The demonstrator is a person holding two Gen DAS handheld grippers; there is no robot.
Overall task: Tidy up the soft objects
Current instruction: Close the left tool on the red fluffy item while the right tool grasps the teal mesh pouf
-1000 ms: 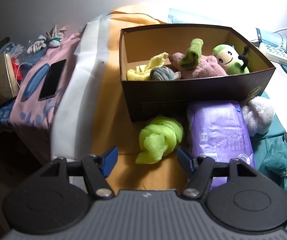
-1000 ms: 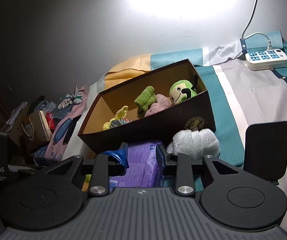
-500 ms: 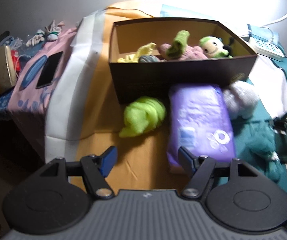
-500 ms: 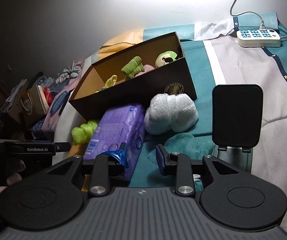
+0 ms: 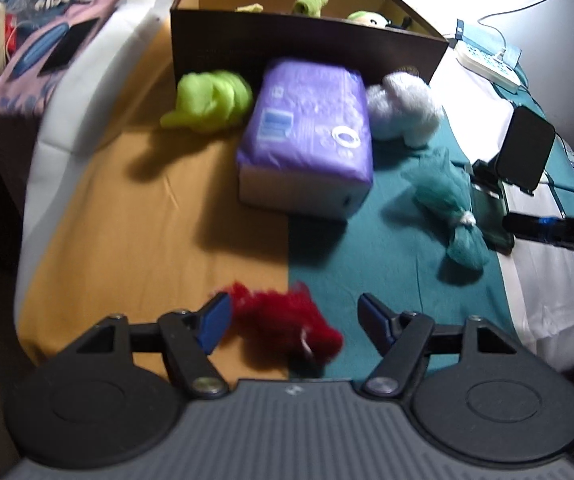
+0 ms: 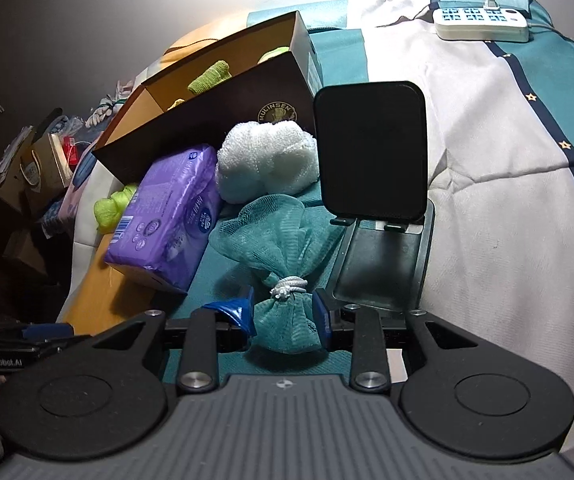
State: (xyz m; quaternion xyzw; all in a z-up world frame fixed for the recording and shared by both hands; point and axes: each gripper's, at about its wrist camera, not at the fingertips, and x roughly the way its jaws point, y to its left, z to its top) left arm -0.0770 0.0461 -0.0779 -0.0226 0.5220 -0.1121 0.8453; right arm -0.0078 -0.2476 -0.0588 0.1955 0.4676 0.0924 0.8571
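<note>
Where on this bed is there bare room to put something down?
The orange stretch between the lime puff, purple pack and red puff is bare. So is the white sheet right of the phone stand. Along the box front it is crowded.

The right gripper (image 6: 283,315) is closed on the lower end of the teal mesh pouf (image 6: 275,248), just below its white cord tie (image 6: 287,286). Behind the pouf, the white fluffy towel ball (image 6: 265,160) touches the brown box (image 6: 215,116). The purple pack (image 6: 167,216) leans beside it. The black phone stand (image 6: 371,152) stands upright at right
</note>
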